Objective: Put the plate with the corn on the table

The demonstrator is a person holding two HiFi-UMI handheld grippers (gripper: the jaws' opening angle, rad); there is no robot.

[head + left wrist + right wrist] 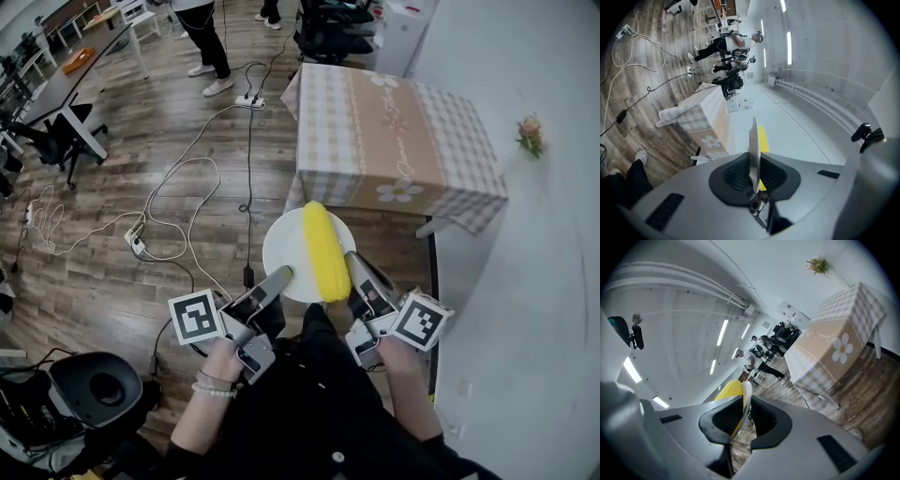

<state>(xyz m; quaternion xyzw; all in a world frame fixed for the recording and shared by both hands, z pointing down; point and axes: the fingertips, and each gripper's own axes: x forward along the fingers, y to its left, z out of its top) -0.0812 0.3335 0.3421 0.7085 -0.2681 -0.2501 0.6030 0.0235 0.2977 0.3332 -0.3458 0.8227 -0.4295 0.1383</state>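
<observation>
A white plate [289, 251] carrying a yellow corn cob [324, 249] hangs in the air over the wooden floor, short of the table [394, 141] with its beige checked cloth. My left gripper [284, 277] is shut on the plate's near-left rim, and my right gripper [352, 265] is shut on its near-right rim beside the corn. In the left gripper view the plate [753, 152] stands edge-on between the jaws, the corn [763, 140] behind it. The right gripper view shows the plate rim [746, 397] and corn [730, 392] clamped between the jaws.
Cables and a power strip [249, 99] lie on the floor to the left. A person [206, 42] stands beyond them near desks. A white wall [544, 234] runs along the right, with a small flower [531, 134] on it. An office chair [94, 389] is at the lower left.
</observation>
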